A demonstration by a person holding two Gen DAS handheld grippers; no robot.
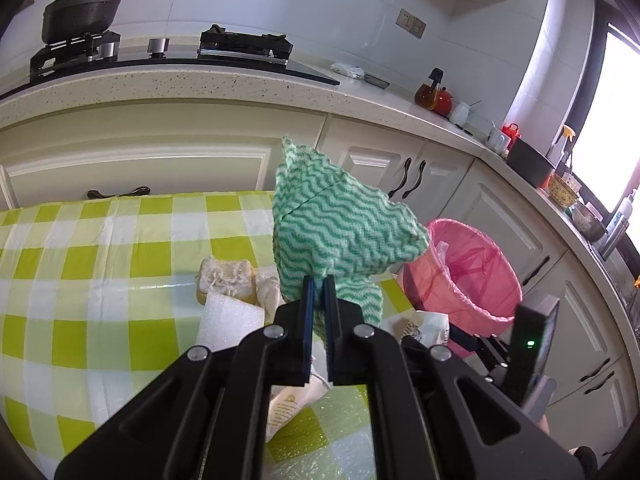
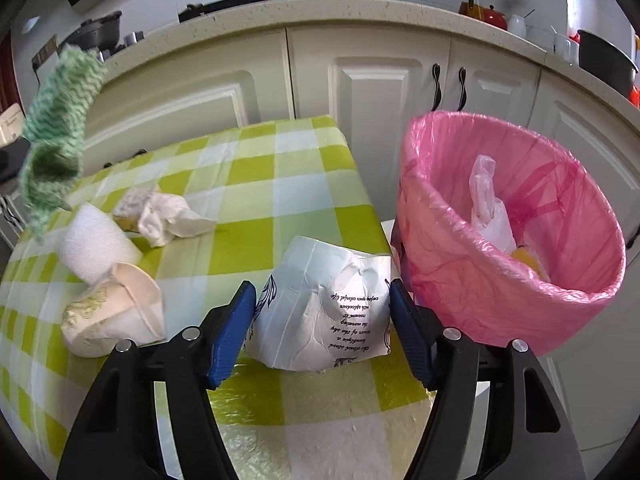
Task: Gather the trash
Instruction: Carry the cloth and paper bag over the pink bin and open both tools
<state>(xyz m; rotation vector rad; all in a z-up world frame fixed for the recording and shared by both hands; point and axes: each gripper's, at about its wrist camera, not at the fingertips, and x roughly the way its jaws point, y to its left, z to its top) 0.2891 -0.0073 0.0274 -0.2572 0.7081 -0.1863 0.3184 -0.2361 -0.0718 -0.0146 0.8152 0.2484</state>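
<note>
My left gripper point(image 1: 319, 280) is shut on a green-and-white wavy cloth point(image 1: 340, 224) and holds it up above the table; the cloth also shows in the right wrist view point(image 2: 56, 140) at the far left. My right gripper point(image 2: 322, 300) is open, its blue pads either side of a crushed white paper cup with print point(image 2: 324, 312) that lies on the table edge. A pink-lined trash bin point(image 2: 508, 248) stands just right of the table, with a white plastic bag inside; it also shows in the left wrist view point(image 1: 464, 268).
On the green checked tablecloth point(image 2: 256, 184) lie a second crushed paper cup point(image 2: 116, 312), a white foam piece point(image 2: 94, 240), a crumpled tissue point(image 2: 172, 220) and a worn sponge point(image 1: 228, 276). Cabinets point(image 2: 360, 80) and a counter with stove and pot stand behind.
</note>
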